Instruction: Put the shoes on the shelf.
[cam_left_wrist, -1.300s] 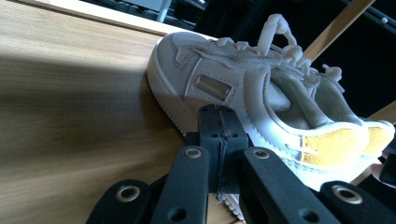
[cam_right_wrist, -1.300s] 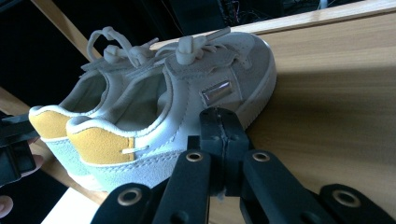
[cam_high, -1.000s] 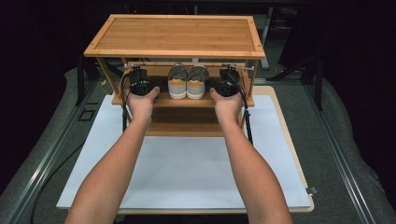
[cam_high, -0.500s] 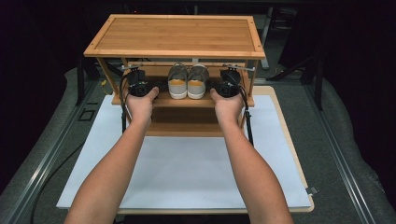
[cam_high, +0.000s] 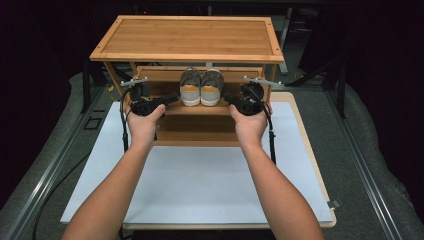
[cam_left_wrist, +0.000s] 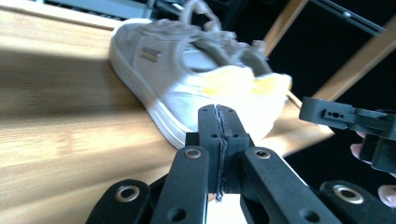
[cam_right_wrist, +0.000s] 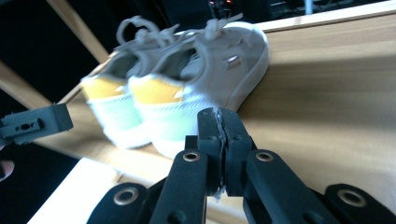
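Note:
A pair of grey sneakers (cam_high: 201, 86) with white soles and yellow heel patches stands on the middle shelf (cam_high: 200, 109) of a wooden shoe rack, heels toward me. My left gripper (cam_high: 175, 96) is just left of the pair, jaws pointing inward at it. In the left gripper view the left gripper (cam_left_wrist: 218, 109) is shut and empty, a short way from the near sneaker (cam_left_wrist: 187, 70). My right gripper (cam_high: 227, 96) mirrors it on the right. In the right gripper view the right gripper (cam_right_wrist: 217, 113) is shut on nothing, close to the sneakers (cam_right_wrist: 201, 79).
The rack's top board (cam_high: 187, 37) overhangs the shelf and both grippers. The rack stands at the back of a white mat (cam_high: 200, 185) on the table. A lower shelf (cam_high: 200, 131) lies beneath. Dark surroundings and a metal rail (cam_high: 45, 175) flank the table.
Both hands have drawn back a little toward the near side, and the jaws now point inward at the sneakers from each side. The sneakers have not moved.

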